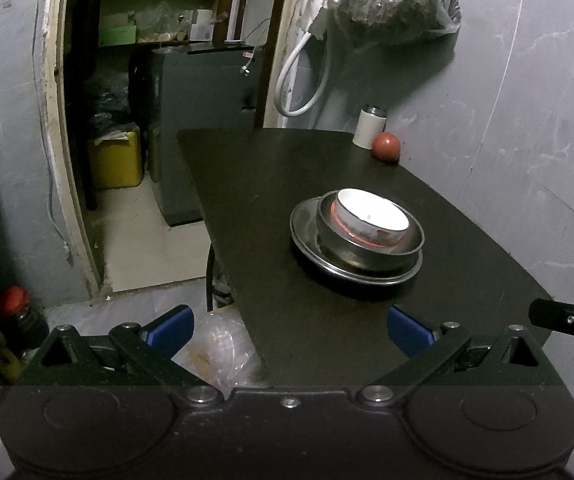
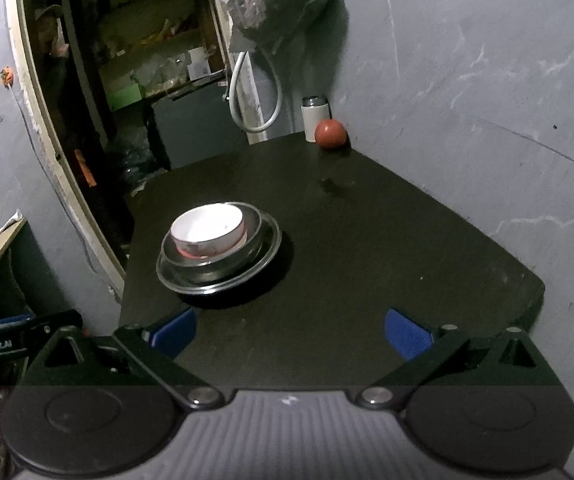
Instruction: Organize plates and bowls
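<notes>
A white bowl (image 1: 371, 218) with a red band sits nested in a steel bowl (image 1: 371, 250), which rests on a steel plate (image 1: 307, 232) on the dark table (image 1: 271, 200). The right wrist view shows the same stack: white bowl (image 2: 207, 230), steel bowl (image 2: 255, 226), steel plate (image 2: 223, 280). My left gripper (image 1: 289, 334) is open at the table's near edge, short of the stack, with nothing between its blue pads. My right gripper (image 2: 289, 332) is open too, over the near part of the table, with the stack ahead to its left.
A white canister (image 1: 369, 128) and a red ball (image 1: 386, 147) stand at the table's far corner against the grey wall. A doorway at left opens onto a cluttered room with a yellow jerrycan (image 1: 117, 160). A bag (image 1: 391, 0) hangs on the wall above.
</notes>
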Available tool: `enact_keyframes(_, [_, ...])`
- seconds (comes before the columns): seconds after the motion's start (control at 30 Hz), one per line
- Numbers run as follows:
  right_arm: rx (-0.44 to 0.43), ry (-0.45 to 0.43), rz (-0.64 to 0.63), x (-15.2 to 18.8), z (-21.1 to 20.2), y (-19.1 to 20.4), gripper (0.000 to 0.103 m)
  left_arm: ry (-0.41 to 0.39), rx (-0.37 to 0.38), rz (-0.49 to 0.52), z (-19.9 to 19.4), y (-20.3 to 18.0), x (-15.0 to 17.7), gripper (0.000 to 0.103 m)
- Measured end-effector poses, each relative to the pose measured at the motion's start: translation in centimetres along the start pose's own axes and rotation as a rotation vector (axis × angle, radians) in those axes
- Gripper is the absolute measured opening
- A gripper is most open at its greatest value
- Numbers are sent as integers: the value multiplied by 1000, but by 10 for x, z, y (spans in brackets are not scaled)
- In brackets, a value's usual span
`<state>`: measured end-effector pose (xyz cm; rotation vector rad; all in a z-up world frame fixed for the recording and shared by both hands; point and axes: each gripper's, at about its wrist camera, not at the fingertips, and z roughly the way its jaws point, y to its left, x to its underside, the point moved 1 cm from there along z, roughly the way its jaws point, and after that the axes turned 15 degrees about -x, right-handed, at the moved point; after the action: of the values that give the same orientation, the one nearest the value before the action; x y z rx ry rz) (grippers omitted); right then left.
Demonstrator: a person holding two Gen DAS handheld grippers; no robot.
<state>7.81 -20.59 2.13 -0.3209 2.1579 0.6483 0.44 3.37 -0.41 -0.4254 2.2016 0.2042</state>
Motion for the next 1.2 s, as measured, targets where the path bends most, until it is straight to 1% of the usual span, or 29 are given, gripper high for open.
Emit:
enact_keyframes(0.17, [0,13,1,4,1,2,103,8,2,10,-1,0,4,102])
enact_keyframes(1.2, [0,21,2,4,-2,-4,103,7,14,16,-1,-4,8,102])
